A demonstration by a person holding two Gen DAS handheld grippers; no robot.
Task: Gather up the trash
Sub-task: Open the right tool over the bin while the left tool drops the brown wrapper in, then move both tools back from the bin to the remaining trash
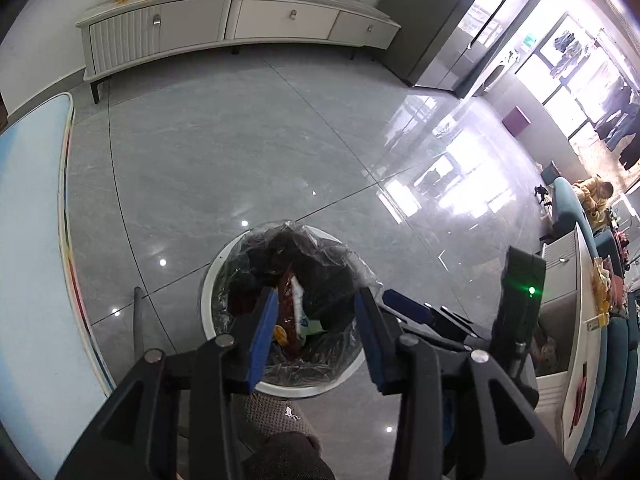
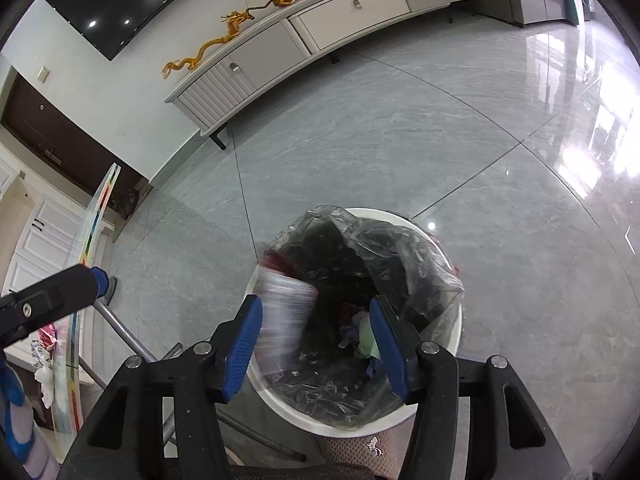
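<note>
Right wrist view: right hand-held gripper (image 2: 316,340), jaws apart, above lined bin (image 2: 452,344); blurred cup (image 2: 284,312) between them; left hand-held gripper (image 1: 316,332) likewise open, empty.

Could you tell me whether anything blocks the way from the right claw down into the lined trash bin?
Nothing visible does. The right claw hangs open directly over the trash bin, whose plastic liner gapes open. A blurred white cup-like item sits beside its left finger, over the bin's mouth.
</note>
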